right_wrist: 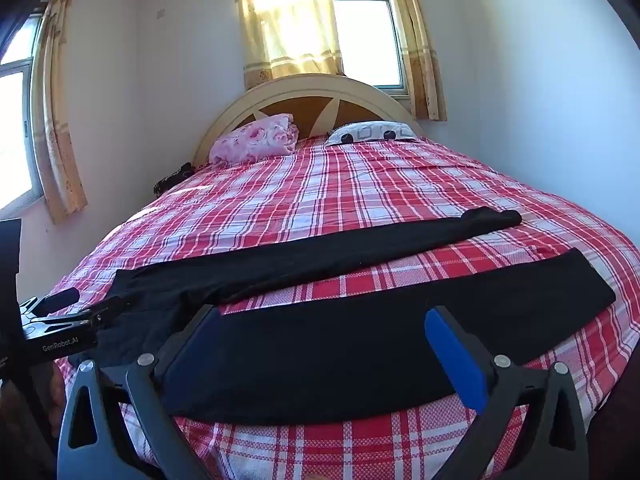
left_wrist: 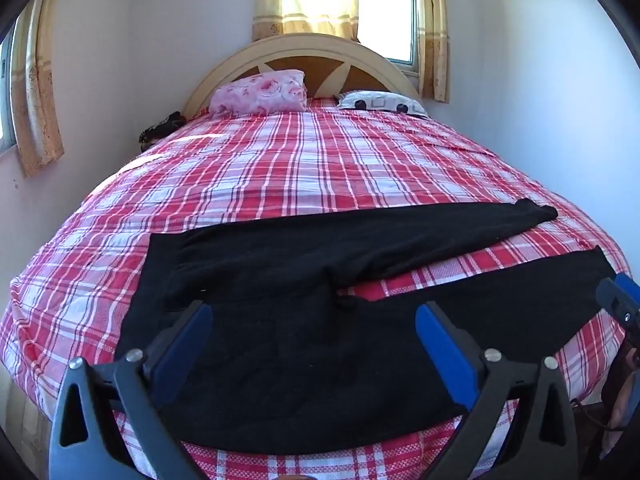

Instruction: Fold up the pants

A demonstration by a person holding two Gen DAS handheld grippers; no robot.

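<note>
Black pants (left_wrist: 280,280) lie spread flat across the near end of the bed, waist to the left, both legs reaching right and split apart. They also show in the right wrist view (right_wrist: 360,344). My left gripper (left_wrist: 314,312) is open and empty, hovering over the waist and hip part. My right gripper (right_wrist: 322,316) is open and empty, hovering over the near leg. The right gripper's blue tip shows at the left view's right edge (left_wrist: 618,300); the left gripper shows at the right view's left edge (right_wrist: 76,312).
The bed has a red and white plaid cover (left_wrist: 300,168). A pink floral pillow (left_wrist: 260,92) and a white patterned pillow (left_wrist: 380,104) lie at the headboard (left_wrist: 304,46). Walls stand close on both sides. Curtained windows (right_wrist: 360,40) are behind the bed and at the left.
</note>
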